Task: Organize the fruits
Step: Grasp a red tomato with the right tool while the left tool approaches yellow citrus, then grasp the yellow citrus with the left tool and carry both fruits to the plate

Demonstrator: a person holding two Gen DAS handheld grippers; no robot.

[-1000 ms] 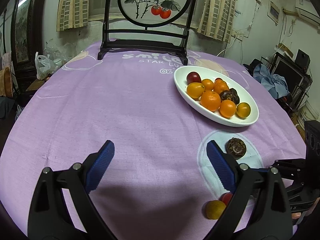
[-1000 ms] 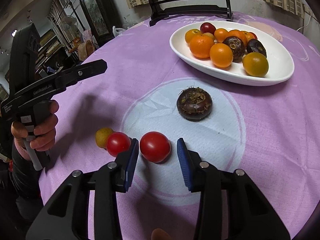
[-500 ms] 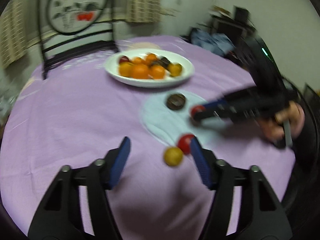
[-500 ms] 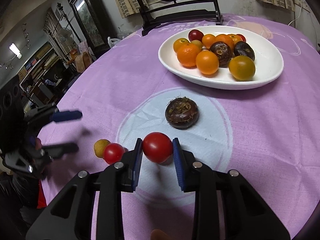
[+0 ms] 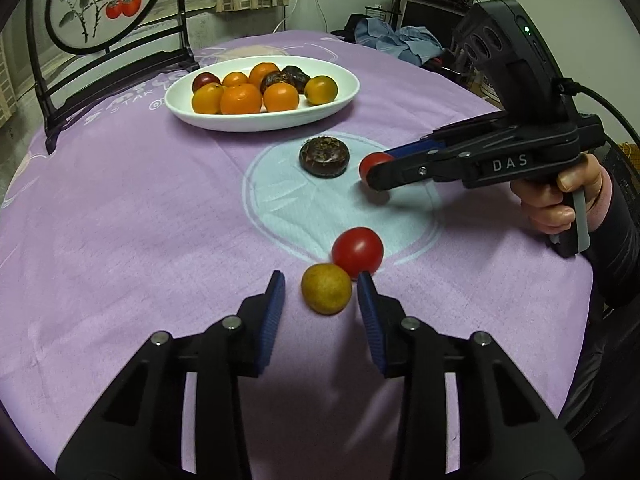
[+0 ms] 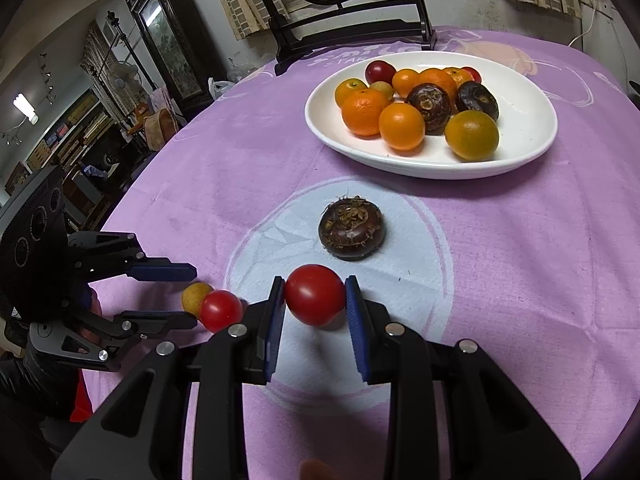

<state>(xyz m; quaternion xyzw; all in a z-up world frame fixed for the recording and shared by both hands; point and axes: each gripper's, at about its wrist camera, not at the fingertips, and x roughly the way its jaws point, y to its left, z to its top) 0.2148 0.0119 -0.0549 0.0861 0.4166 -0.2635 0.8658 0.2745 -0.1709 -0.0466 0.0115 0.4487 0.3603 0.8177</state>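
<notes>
Right gripper (image 6: 315, 296) clamped on a red tomato (image 6: 315, 294), left gripper (image 5: 321, 294) jaws just closing around a yellow fruit (image 5: 326, 288) without pressing it, second tomato (image 5: 357, 253) touching that fruit.

Both claws angled downward

Our left claw (image 5: 320, 292) has just been narrowing, pads not yet pressing; our right claw (image 6: 314, 300) is clamped tight.

Purple tablecloth (image 5: 120, 208), painted round screen (image 5: 100, 4) behind, dark cabinet (image 6: 168, 40) left
</notes>
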